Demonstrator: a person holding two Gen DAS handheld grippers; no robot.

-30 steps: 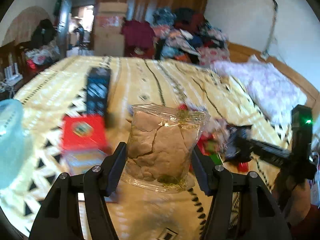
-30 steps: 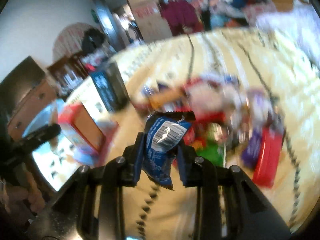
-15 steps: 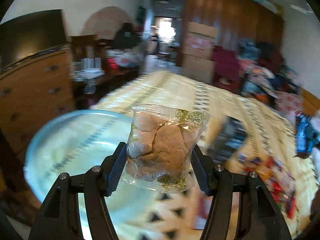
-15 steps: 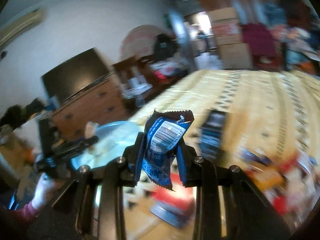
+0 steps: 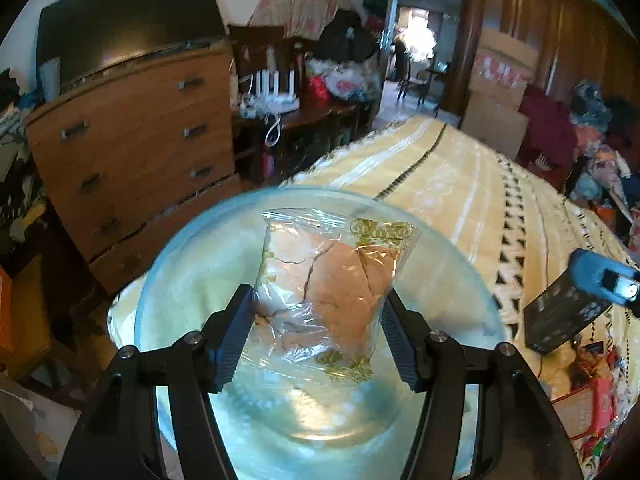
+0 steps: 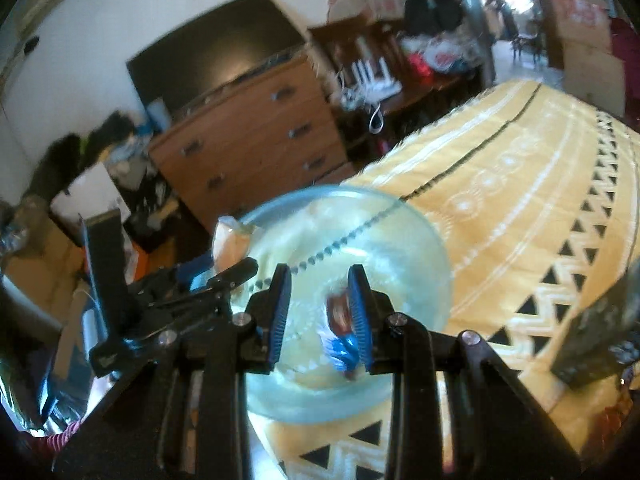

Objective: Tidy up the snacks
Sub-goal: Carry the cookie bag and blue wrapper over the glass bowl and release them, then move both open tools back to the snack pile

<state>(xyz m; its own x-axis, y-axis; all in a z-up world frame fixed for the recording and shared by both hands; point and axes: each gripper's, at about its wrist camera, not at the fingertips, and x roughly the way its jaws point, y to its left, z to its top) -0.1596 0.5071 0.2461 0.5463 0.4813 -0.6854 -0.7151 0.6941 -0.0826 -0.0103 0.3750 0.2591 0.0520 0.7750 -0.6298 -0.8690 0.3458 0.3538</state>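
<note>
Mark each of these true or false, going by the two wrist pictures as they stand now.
1. The left gripper is shut on a clear-wrapped pastry. True.
2. The right gripper is clamped on the blue snack packet. False: its jaws stand apart, and the blurred packet is beyond them, over the glass bowl.
3. The bowl sits on a bare wooden table. False: it rests on a yellow patterned bedspread.
4. The pastry is held above the bowl. True.
5. The wooden dresser has its drawers pulled open. False: they are shut.
</note>
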